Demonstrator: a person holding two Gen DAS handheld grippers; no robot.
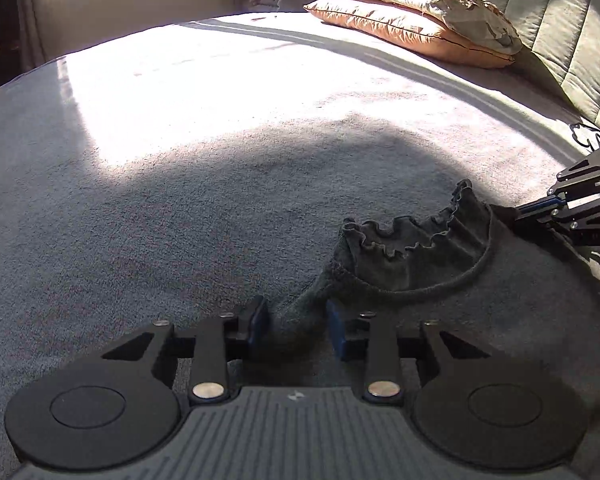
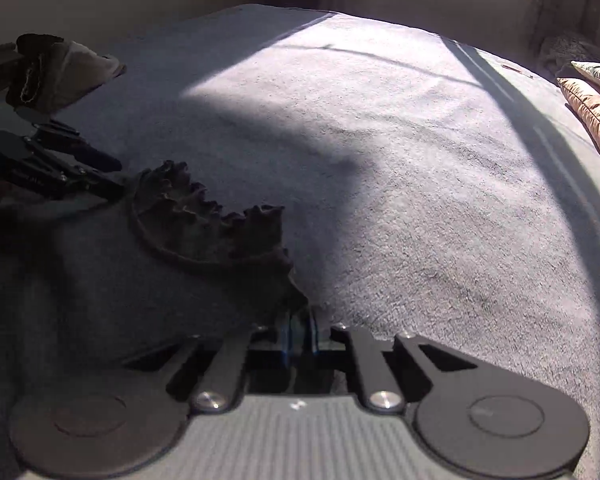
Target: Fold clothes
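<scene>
A dark grey top (image 1: 420, 256) with a ruffled neckline lies flat on the bed, neckline facing away from me. My left gripper (image 1: 298, 328) is open, and its blue pads stand on either side of the top's left shoulder strip. My right gripper (image 2: 300, 332) is shut on the top (image 2: 204, 232) at its right shoulder edge, with the pads pressed close on the fabric. Each gripper shows in the other's view: the right gripper (image 1: 518, 211) at the right edge, the left gripper (image 2: 118, 178) at the left edge.
The bed's grey blanket (image 1: 220, 160) stretches ahead, half in bright sun. Two pillows (image 1: 420, 20) lie at the headboard end. A pile of other clothes (image 2: 68, 68) sits at the far left in the right wrist view. Fabric with a white print (image 1: 584, 136) lies at the right.
</scene>
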